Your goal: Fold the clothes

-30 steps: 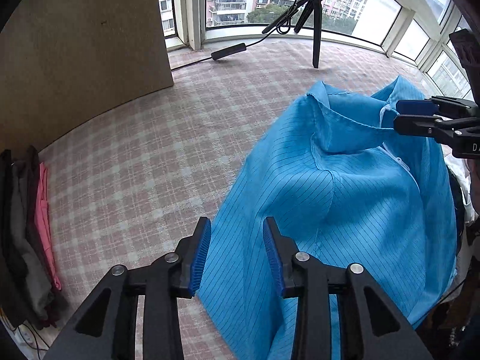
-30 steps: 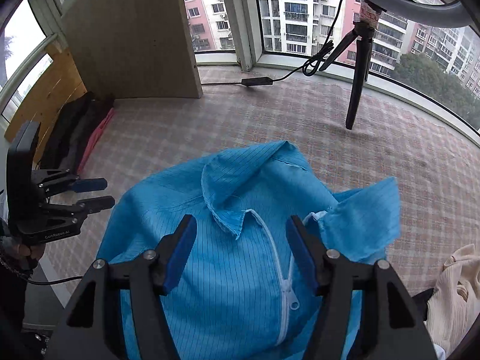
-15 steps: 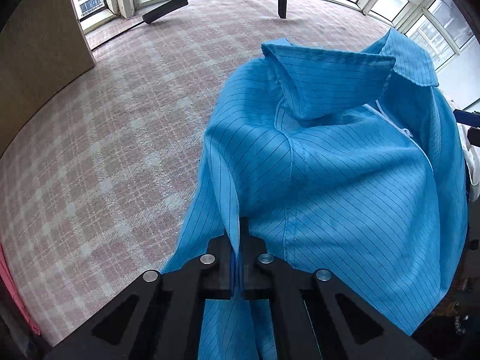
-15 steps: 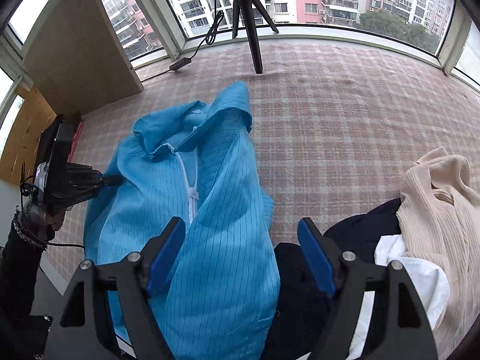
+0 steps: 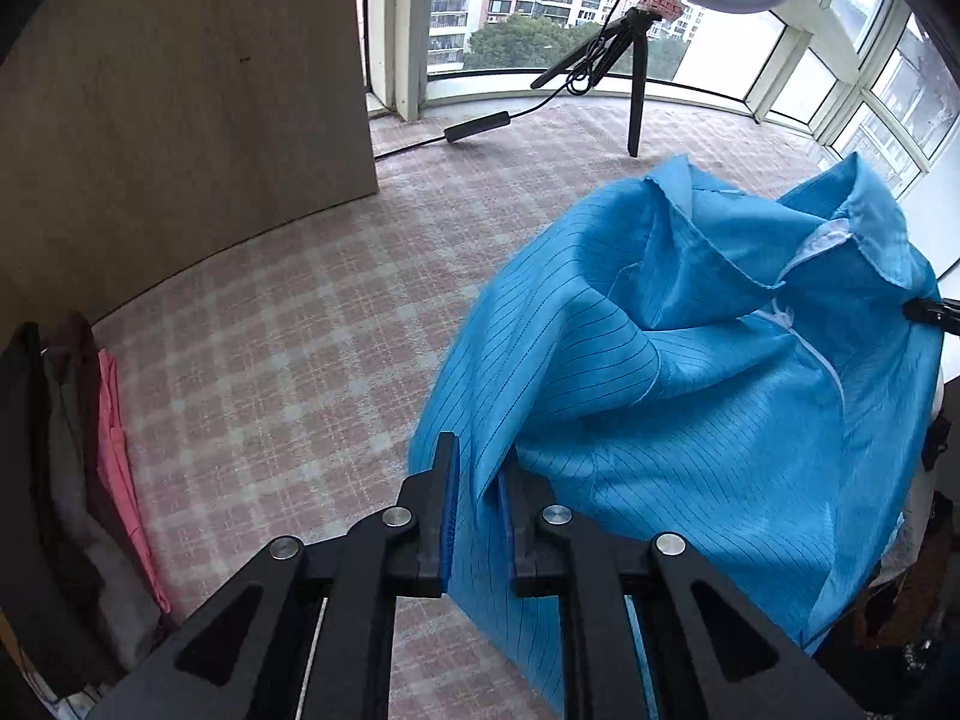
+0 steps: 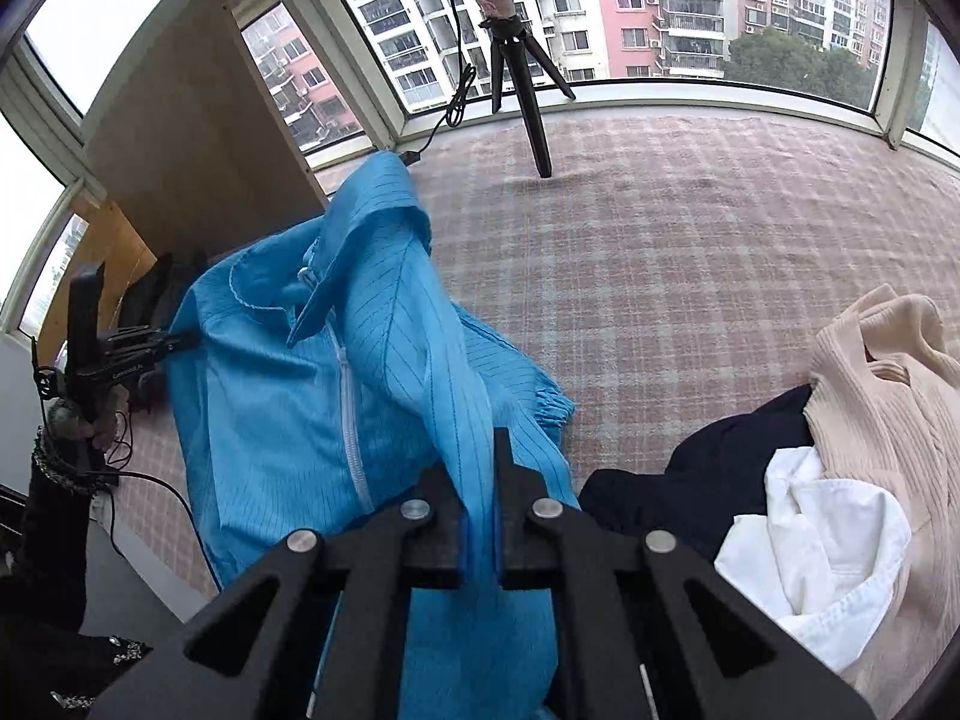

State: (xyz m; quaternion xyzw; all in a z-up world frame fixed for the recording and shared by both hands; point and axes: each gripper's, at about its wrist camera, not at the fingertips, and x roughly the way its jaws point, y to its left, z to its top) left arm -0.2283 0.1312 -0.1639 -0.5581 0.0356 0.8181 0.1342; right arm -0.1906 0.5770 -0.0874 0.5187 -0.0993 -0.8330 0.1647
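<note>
A bright blue pinstriped zip jacket (image 5: 690, 396) hangs lifted over the pink checked surface, collar up. In the left wrist view my left gripper (image 5: 477, 483) is shut on a bunched fold of its left side. The right gripper's tip (image 5: 930, 313) touches the jacket at the far right edge. In the right wrist view my right gripper (image 6: 480, 498) is shut on a gathered strip of the blue jacket (image 6: 282, 420). The left gripper (image 6: 174, 339), held by a hand (image 6: 78, 420), pinches the jacket's far left edge. The white zip (image 6: 351, 420) faces the right camera.
A pile lies at the right: beige ribbed sweater (image 6: 888, 384), white shirt (image 6: 822, 534), navy garment (image 6: 714, 468). Folded dark, grey and pink clothes (image 5: 90, 468) are stacked at the left. A ring-light tripod (image 6: 528, 96) and cable stand by the windows, beside a wooden panel (image 5: 180, 120).
Both grippers were open a second ago. The left one shut on the jacket first, then the right swung back and shut on it. The jacket now hangs raised between them.
</note>
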